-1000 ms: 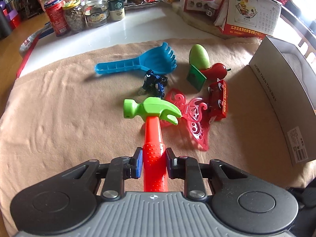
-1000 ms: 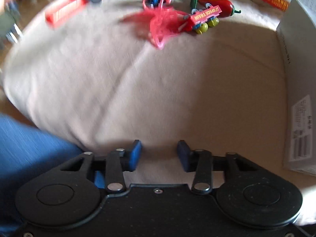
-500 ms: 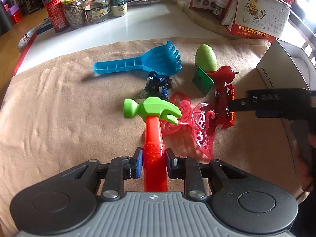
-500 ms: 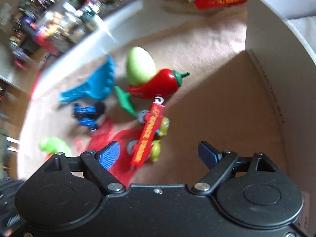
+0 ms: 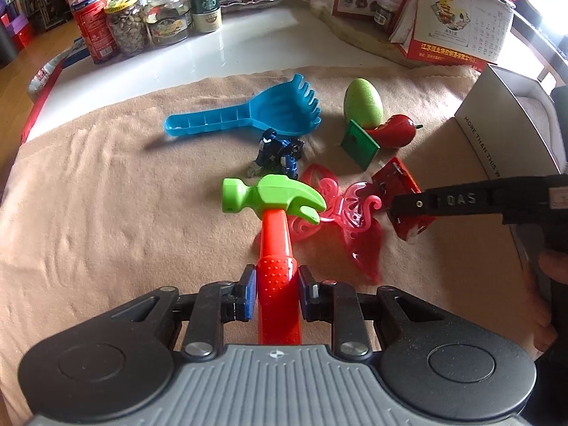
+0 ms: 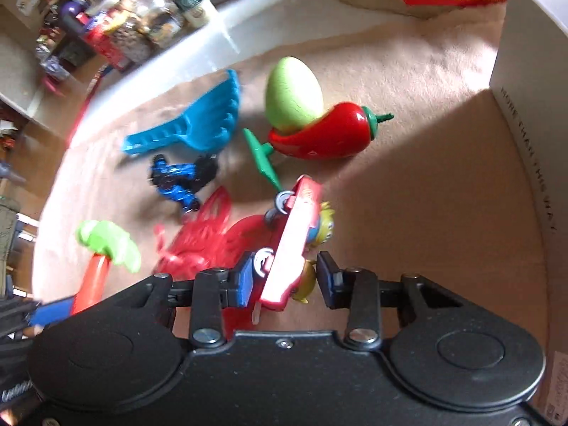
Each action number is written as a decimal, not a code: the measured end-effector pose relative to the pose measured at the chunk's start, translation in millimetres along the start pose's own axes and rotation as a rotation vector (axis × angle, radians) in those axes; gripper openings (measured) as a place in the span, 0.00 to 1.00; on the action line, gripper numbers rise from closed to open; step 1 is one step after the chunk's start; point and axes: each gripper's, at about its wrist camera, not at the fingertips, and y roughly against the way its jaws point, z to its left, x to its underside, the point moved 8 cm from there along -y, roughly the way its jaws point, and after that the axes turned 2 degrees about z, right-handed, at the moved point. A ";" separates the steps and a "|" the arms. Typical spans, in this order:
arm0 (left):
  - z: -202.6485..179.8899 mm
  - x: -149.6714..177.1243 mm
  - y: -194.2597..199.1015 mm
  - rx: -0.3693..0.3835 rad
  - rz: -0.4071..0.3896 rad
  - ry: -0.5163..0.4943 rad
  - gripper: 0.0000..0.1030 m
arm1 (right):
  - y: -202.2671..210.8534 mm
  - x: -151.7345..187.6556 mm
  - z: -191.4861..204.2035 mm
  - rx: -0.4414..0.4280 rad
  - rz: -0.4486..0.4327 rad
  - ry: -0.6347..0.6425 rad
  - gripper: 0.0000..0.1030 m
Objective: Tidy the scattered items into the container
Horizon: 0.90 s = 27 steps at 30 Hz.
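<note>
On the tan blanket (image 5: 106, 191), the left gripper (image 5: 275, 293) holds the toy hammer (image 5: 275, 220) by its red handle, blue pads pressed on both sides. The hammer's long axis runs from 6 o'clock up to 12 in the left wrist view, with the green head at the far end and its claw pointing toward 3 o'clock.

At 3 o'clock from the hammer head, the right gripper (image 6: 285, 282) straddles the red toy train (image 6: 294, 241), and its jaws are closing around it. In the right wrist view the train stands tipped on its side; its long axis runs from 6 o'clock toward 12, leaning slightly right, and the left pad touches a wheel while the right pad stands just clear of the yellow-green figures. That view alone shows those figures; the left wrist view shows only the train's red end behind the black finger.

The white box (image 5: 511, 131) stands at 2 o'clock, with the red chili (image 6: 326, 135), green egg (image 6: 294, 92), blue rake (image 5: 248, 113), blue robot toy (image 5: 280, 152) and pink butterfly (image 5: 351, 220) lying nearby.
</note>
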 end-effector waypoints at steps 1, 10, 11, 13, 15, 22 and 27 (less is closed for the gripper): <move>-2.4 -0.7 2.3 0.001 -0.003 -0.007 0.24 | 7.8 0.9 0.7 -0.002 -0.008 0.016 0.38; -46.9 -21.8 34.9 0.030 -0.066 -0.078 0.24 | 85.3 10.6 -3.0 0.002 -0.073 0.121 0.34; -52.7 -23.8 37.9 0.033 -0.072 -0.085 0.24 | 91.1 12.2 -5.0 -0.001 -0.075 0.119 0.34; -63.9 -26.5 43.1 0.040 -0.078 -0.100 0.24 | 121.3 16.3 -8.4 -0.008 -0.093 0.109 0.34; -75.5 -28.8 48.7 0.048 -0.084 -0.119 0.24 | 160.0 24.6 -13.2 -0.010 -0.115 0.110 0.34; -118.7 -45.6 65.9 0.060 -0.114 -0.184 0.24 | 221.4 21.1 -30.0 -0.005 -0.191 0.121 0.34; -166.1 -66.2 82.1 0.097 -0.147 -0.234 0.24 | 257.6 12.3 -55.9 0.032 -0.250 0.099 0.34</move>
